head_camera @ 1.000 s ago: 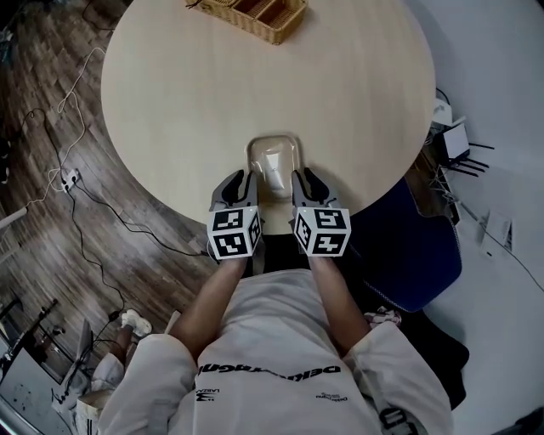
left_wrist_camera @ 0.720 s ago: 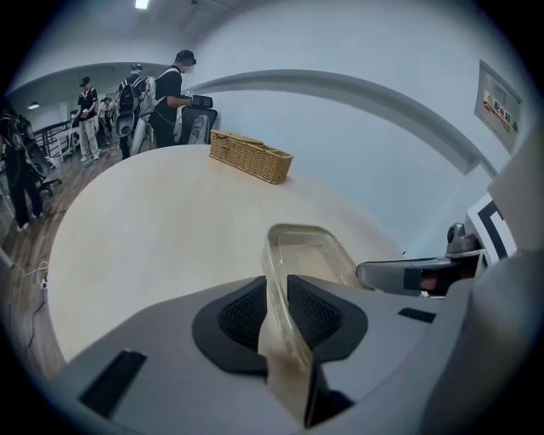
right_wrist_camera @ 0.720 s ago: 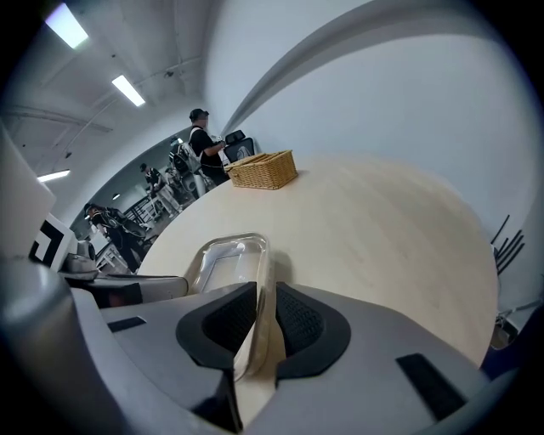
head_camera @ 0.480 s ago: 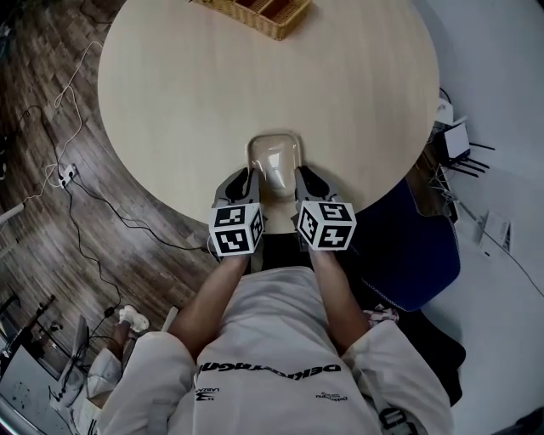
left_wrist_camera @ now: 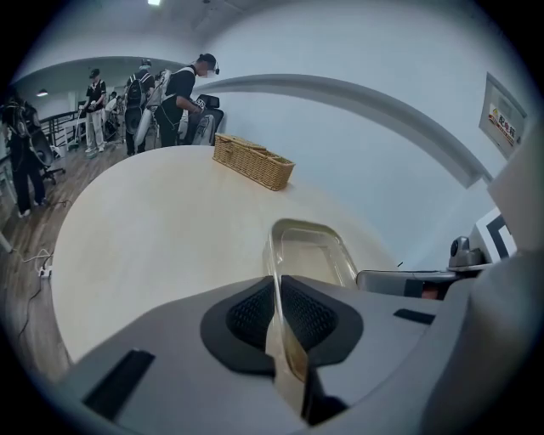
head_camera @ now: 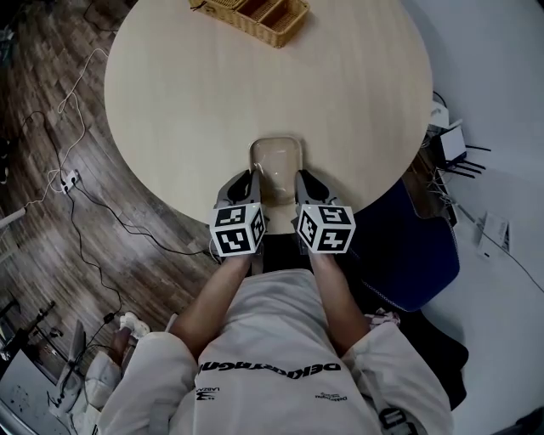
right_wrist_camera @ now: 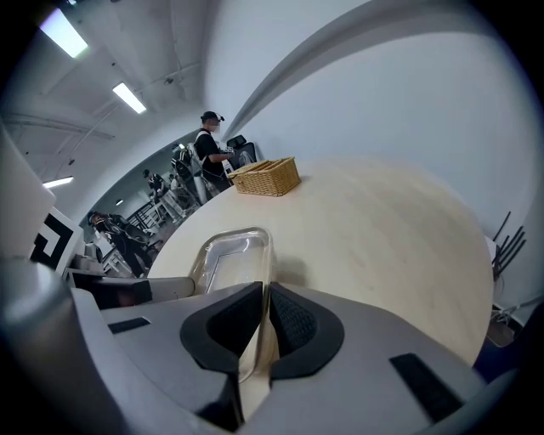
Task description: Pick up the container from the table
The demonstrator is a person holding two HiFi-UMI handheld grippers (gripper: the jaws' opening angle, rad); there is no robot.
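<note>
Jaws of my left gripper (left_wrist_camera: 277,310) and right gripper (right_wrist_camera: 263,319) each clamped a wall of the container (head_camera: 276,157), at the near edge of the table (head_camera: 255,85). A level, even lift seemed advisable.

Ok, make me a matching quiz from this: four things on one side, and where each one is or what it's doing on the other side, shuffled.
Things
1. container
2. basket
3. left gripper
4. right gripper

Place or state
A. at the far edge of the table
B. shut on the container's right wall
C. clear, at the table's near edge
D. shut on the container's left wall

Pairs: 1-C, 2-A, 3-D, 4-B
</note>
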